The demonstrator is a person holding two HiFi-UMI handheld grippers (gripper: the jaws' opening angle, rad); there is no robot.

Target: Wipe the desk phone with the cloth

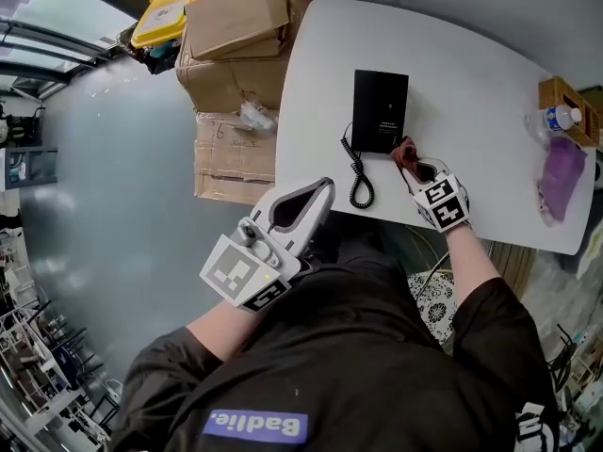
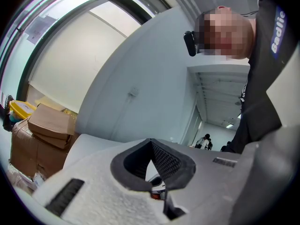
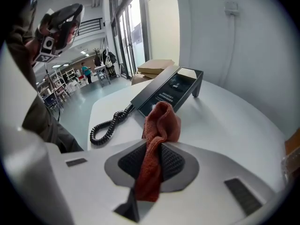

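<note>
A black desk phone point(image 1: 380, 109) lies on the white table point(image 1: 471, 92), its coiled cord point(image 1: 357, 175) trailing toward the near edge. The phone point(image 3: 169, 89) and the cord point(image 3: 108, 124) also show in the right gripper view. My right gripper point(image 1: 413, 163) is shut on a red-brown cloth point(image 1: 407, 153) just right of the phone's near corner. The cloth point(image 3: 157, 144) is pinched between the pads and bunches up above them. My left gripper point(image 1: 306, 196) is held off the table near its front left edge, shut with nothing in it, and the same gripper point(image 2: 154, 165) points up at the wall.
Cardboard boxes point(image 1: 236, 55) and a yellow case point(image 1: 174, 8) are stacked left of the table. At the table's right end lie a purple cloth point(image 1: 562, 175), a water bottle point(image 1: 551, 121) and a wooden box point(image 1: 567, 102). People stand far off in the hall point(image 3: 85, 71).
</note>
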